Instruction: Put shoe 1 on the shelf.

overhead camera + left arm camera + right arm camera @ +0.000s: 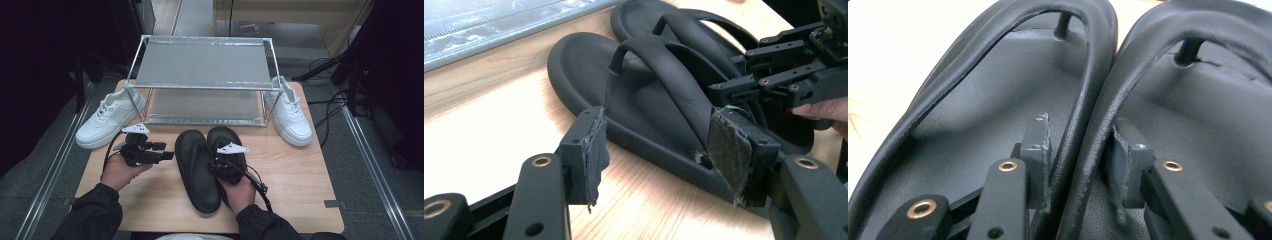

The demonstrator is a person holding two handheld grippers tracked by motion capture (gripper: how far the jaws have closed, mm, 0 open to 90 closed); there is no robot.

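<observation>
**Both sandal straps pinched together at the right claw**

Right gripper (1080, 165): its jaws are seen inside the two black sandals, one pad under each inner strap, so that the two adjoining straps (1088, 125) are caught between the pads. Pads appear pressed to the leather; the claw is judged clenched on the straps. From above, the right gripper (226, 167) is placed over the heel end of the pair, held by the right hand (240, 192).

Left gripper (162, 156): released, jaws spread wide with nothing between them, aimed toward 3 o'clock at the left sandal (196, 167). Its worn pads (728, 152) are held just beside the sole's edge, not touching.

Sandals: laid side by side, touching, at table centre; right sandal (222, 140) partly covered by the claw.

Risks, as judged: only strap edges are gripped, so one strap could slip out on lifting and a sandal be dropped; soft straps may stretch and let the soles swing against the rack.

Surroundings: a pale wooden table (305, 185); a two-tier metal rack (202, 65) at 12 o'clock; one white sneaker (110, 117) at 10 o'clock, another (290, 115) at 2 o'clock. Dark floor, rails and cables beyond.
</observation>
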